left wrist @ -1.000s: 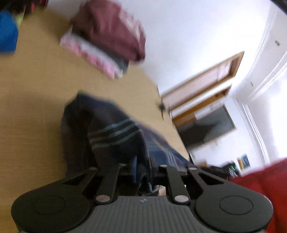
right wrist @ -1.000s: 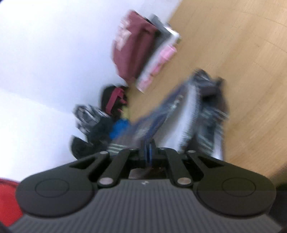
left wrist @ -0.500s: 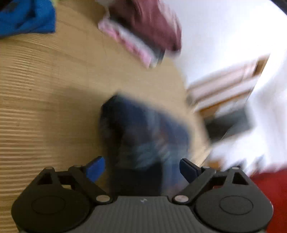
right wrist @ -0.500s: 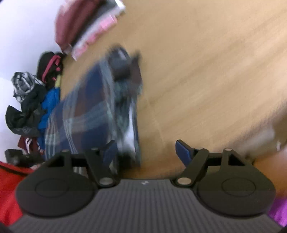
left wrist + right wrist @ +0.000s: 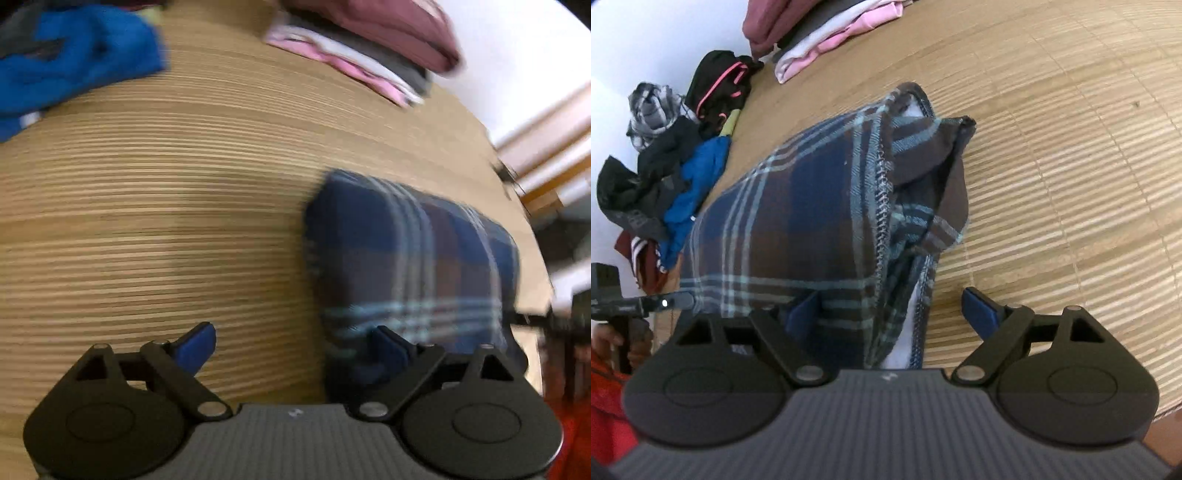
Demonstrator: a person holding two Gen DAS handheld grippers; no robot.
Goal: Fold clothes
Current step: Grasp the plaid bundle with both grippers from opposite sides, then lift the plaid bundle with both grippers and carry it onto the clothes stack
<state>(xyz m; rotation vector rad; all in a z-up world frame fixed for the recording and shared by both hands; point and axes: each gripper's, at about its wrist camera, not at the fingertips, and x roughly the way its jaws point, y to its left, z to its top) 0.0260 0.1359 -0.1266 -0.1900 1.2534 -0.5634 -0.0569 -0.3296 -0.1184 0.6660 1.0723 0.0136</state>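
plaid garment (image 5: 820, 206) lies folded into a compact bundle on the bamboo-slat mat (image 5: 1071, 155), navy and brown with pale blue lines, serged hem and a turned-over dark corner showing on its upper right side. right gripper (image 5: 892, 314) is released, jaws spread wide: the left blue pad sits over the near edge of the cloth, the right pad over bare mat, nothing pinched. whether the left pad touches the fabric, cannot tell. left gripper (image 5: 295, 345) also released, jaws wide apart; in the left wrist view the same plaid garment (image 5: 410, 273) sits to the right of centre, the right pad in front of its near edge, the left pad over bare mat (image 5: 147, 221). that view is motion-blurred.

folded stack (image 5: 827, 33) at the far end of the mat: maroon piece on top, grey, white and pink layers below. unfolded pile (image 5: 665, 162) along the wall on the left: blue garment (image 5: 70, 62), black item with pink trim, grey-white checked cloth, maroon piece with white stripes. stack and pile both well apart from the plaid bundle.

right wrist view, lower left: a hand (image 5: 613, 343) on the black handle of the other gripper, red sleeve below it.

labels/writing: none readable, only a small pale mark on each gripper body, too small to tell.
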